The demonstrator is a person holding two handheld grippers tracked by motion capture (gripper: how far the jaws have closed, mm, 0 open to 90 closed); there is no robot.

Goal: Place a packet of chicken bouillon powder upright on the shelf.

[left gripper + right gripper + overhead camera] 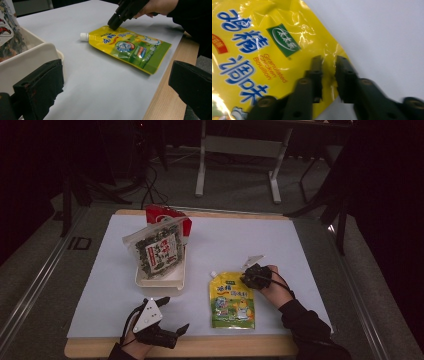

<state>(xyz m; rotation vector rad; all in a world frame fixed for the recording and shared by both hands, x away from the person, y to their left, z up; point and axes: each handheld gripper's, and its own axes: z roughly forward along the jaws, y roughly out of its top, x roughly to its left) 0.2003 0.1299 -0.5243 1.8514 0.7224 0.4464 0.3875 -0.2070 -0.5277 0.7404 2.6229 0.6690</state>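
A yellow-and-green spouted pouch (231,301) of chicken bouillon lies flat on the white sheet, its white cap (84,36) pointing away from me. My right gripper (248,276) comes down on the pouch's upper right corner. In the right gripper view its jaws (328,60) stand close together, with a crinkled fold of the yellow pouch (262,50) pinched between them. My left gripper (172,314) rests near the table's front edge, left of the pouch (130,46), its jaws spread wide with nothing between them (115,75).
A white tray (160,282) stands left of centre and holds a clear bag of dried seaweed (159,251). A red packet (167,215) leans behind it. The white sheet (225,240) covers the wooden table (200,345). Stands and cables lie on the floor beyond.
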